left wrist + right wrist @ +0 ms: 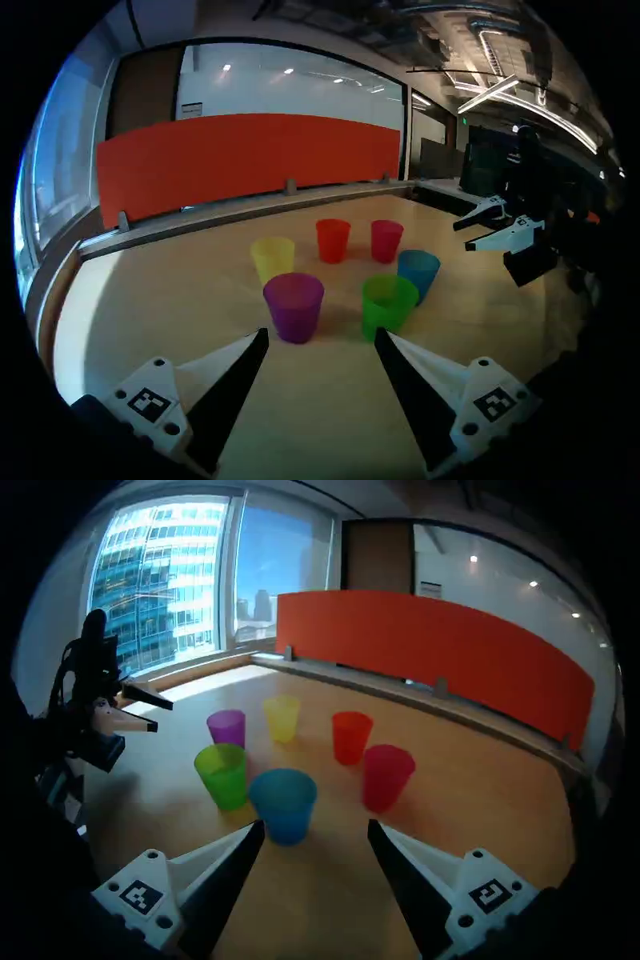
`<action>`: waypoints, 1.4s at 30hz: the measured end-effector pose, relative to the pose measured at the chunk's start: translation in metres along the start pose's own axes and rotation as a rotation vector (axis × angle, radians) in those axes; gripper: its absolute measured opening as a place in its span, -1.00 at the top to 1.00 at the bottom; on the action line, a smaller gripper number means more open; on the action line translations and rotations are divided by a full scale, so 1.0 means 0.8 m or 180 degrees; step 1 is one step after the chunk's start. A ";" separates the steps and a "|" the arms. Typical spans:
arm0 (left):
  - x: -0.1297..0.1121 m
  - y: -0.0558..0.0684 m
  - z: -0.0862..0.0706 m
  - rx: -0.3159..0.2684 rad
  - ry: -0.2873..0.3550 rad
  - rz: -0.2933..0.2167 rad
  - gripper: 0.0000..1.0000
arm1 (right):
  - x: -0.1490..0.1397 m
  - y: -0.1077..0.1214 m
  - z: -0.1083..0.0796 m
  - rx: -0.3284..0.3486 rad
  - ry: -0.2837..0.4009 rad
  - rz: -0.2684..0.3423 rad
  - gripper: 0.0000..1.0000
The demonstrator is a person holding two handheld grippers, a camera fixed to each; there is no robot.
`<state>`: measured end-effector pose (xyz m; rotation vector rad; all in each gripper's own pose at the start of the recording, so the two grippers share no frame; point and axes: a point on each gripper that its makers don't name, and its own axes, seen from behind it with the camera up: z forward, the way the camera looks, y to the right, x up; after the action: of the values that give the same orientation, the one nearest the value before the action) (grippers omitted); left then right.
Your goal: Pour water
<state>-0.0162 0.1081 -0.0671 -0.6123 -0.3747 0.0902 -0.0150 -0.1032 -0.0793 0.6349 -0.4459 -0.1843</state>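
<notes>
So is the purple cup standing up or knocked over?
Standing up: the purple cup rests on its narrow base on the table, its open mouth facing up.

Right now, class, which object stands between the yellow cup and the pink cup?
The red cup stands between the yellow cup and the pink cup, as the left gripper view shows.

On the table (160,320), as the left gripper view is showing it, the front-left cup (294,306) and the front-right cup (388,306) are standing side by side nearest the near edge. The right-hand cup (418,272) is sitting just behind and beside the front-right cup, and the left-hand cup (273,258) is sitting just behind the front-left cup. The back-left cup (333,240) and the back-right cup (386,240) are standing next to each other toward the far edge, where a partition panel (240,160) is running along it.
</notes>
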 end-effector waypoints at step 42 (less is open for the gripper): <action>0.104 -0.122 -0.070 0.1702 0.1204 -0.0009 -0.98 | 0.115 0.137 -0.079 -0.2295 0.1436 0.0350 -1.00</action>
<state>0.0790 0.0136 -0.0268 -0.0919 0.0228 0.0661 0.0989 -0.0106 -0.0262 -0.0660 0.0381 -0.0815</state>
